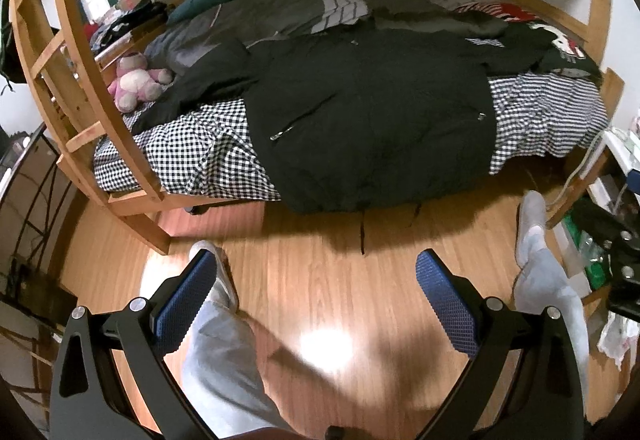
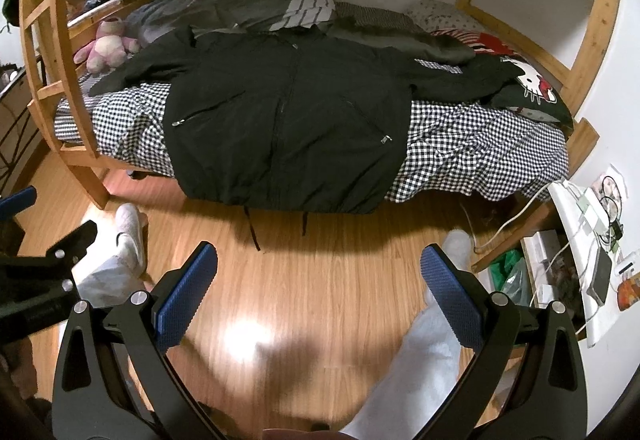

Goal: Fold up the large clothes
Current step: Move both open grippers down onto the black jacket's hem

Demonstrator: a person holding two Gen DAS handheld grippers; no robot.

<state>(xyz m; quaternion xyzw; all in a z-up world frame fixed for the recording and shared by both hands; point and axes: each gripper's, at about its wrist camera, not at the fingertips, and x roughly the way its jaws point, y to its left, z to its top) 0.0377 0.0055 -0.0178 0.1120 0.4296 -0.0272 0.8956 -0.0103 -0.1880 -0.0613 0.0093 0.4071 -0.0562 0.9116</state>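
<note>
A large black zip jacket [image 1: 372, 119] lies spread face up on the checkered bed, its hem hanging over the near edge and both sleeves stretched out sideways. It also shows in the right wrist view [image 2: 288, 119]. My left gripper [image 1: 316, 268] is open and empty, held above the wooden floor well short of the bed. My right gripper [image 2: 320, 264] is open and empty too, at a similar distance from the jacket's hem. The other gripper shows at the right edge of the left view and the left edge of the right view.
The checkered sheet [image 2: 480, 147] covers a wooden bunk bed with a ladder frame [image 1: 80, 87] at the left. A pink plush toy [image 2: 104, 47], grey duvet [image 2: 240, 3] and Hello Kitty pillow [image 2: 532, 83] lie on the bed. A white desk [image 2: 576, 224] with cables stands at right. The person's legs [image 1: 224, 360] stand on the floor.
</note>
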